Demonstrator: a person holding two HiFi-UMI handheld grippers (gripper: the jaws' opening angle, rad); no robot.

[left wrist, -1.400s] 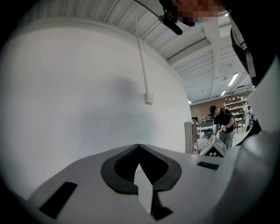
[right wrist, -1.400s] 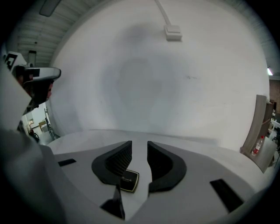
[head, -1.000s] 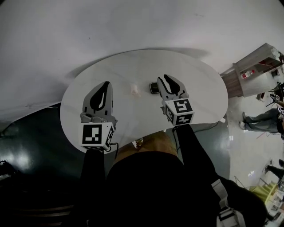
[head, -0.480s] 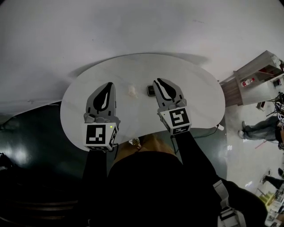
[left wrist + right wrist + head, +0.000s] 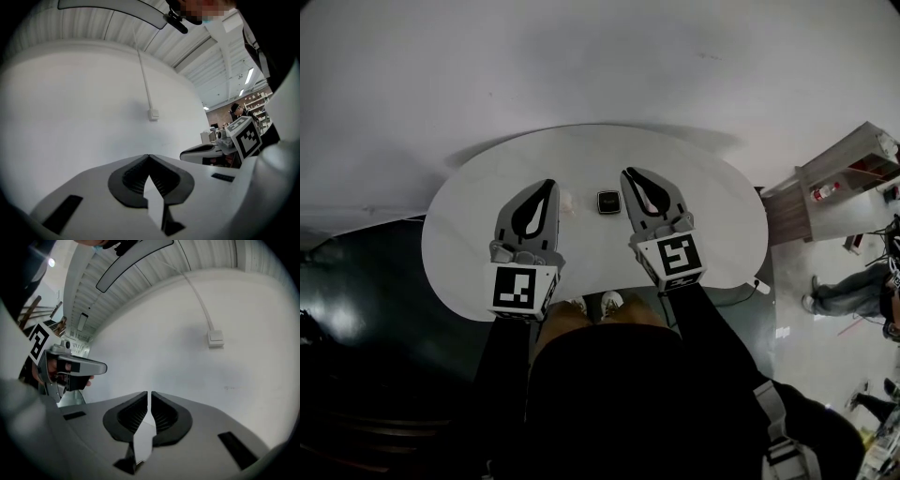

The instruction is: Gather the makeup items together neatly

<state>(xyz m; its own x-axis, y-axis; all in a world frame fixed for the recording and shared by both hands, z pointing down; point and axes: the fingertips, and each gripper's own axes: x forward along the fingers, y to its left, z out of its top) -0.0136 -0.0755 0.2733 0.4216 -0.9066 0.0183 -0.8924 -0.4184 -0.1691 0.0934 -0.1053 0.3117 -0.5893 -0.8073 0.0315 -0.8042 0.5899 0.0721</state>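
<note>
Head view: left gripper [image 5: 549,185] and right gripper [image 5: 628,174] both empty over white table [image 5: 703,197]

Nearest: shoes [image 5: 600,303] showing under the near table edge, then the marker cubes, left [image 5: 523,289] and right [image 5: 677,260].

Left gripper view: jaws pressed together, tips touching, nothing pinched. Plain white wall [image 5: 84,108] ahead, right gripper off to one side.

Right gripper view: jaws all but pressed together, hairline slit left between the pads, nothing in it. Just been closing. Same wall ahead.

Makeup, head view:
- dark square compact [image 5: 607,202] flat on the table between the two tips, nearer the right one, apart from both.
- small pale item [image 5: 568,201] just beside the left tip, on its inner side. Touching or not: can't tell. Too small to identify.
- the two items near each other but not touching.

Further out: far table rim, dark floor [image 5: 356,309] on the left, cabinet [image 5: 839,173] on the right, a person [image 5: 862,291] standing beyond it.

Versus a second ago:
- right jaws wider then, tips right at the compact; now narrowed to a slit and off it, compact clear on the table.
- left gripper closer in toward the middle; pale item well apart from it then, now just beside its tip.
- gap between compact and pale item about the same.
- left jaws pressed together then as now.
</note>
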